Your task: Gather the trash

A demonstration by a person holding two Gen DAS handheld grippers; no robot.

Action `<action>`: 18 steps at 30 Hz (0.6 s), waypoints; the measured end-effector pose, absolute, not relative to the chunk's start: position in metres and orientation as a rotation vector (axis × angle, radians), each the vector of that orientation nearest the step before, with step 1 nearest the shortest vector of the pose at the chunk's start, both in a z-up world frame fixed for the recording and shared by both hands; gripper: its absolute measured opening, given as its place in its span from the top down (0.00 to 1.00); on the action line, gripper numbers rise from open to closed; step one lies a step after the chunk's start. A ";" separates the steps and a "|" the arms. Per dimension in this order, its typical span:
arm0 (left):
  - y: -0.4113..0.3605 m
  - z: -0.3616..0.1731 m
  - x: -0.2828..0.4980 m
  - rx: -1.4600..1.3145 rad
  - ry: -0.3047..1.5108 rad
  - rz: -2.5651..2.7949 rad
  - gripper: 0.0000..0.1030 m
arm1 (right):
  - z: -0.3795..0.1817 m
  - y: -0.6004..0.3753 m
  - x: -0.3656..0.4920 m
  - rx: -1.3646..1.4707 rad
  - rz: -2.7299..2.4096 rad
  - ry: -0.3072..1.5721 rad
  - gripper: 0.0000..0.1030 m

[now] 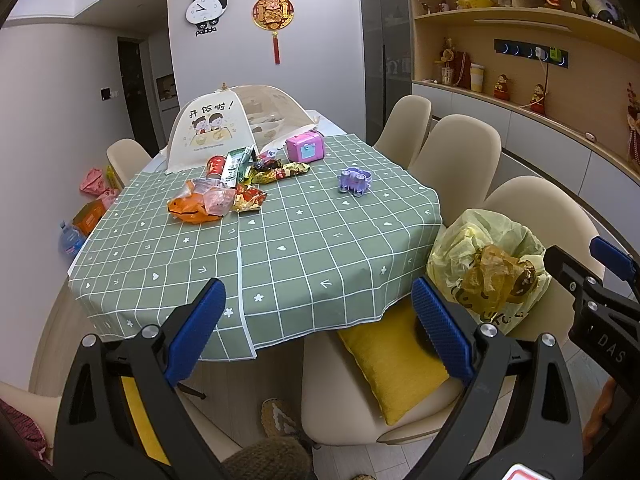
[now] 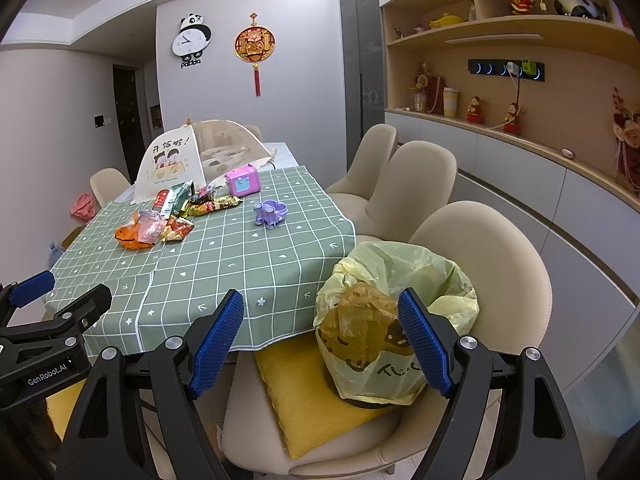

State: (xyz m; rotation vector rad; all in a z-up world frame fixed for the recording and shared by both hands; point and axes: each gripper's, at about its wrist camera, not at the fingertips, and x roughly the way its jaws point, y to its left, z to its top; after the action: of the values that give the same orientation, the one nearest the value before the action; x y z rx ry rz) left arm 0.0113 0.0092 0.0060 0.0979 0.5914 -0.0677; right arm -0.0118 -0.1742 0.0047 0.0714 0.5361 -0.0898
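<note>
Right now my left claw (image 1: 316, 328) and my right claw (image 2: 320, 340) both hang spread wide with nothing between the pads, short of the near edge of the worktop (image 1: 304, 248). One heap of wrappers (image 1: 236, 184) lies at its far left, with one pink toy box (image 1: 304, 145) and one purple toy (image 1: 354, 181) beside it. One yellow trash bag (image 2: 384, 320) sits open on the nearest chair's yellow cushion (image 2: 296, 392), with crumpled amber plastic inside.
</note>
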 end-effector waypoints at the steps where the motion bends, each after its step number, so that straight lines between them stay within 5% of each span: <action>1: 0.009 0.006 0.011 0.098 0.592 -0.068 0.13 | 0.005 -0.174 -0.012 0.072 -0.089 0.536 0.26; 18: 0.008 0.007 0.011 0.099 0.595 -0.070 0.13 | 0.004 -0.176 -0.012 0.076 -0.091 0.538 0.26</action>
State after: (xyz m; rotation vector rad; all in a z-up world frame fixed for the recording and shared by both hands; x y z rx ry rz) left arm 0.0113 0.0083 0.0066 0.0989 0.5952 -0.0703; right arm -0.0120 -0.1761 0.0042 0.0756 0.5382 -0.0908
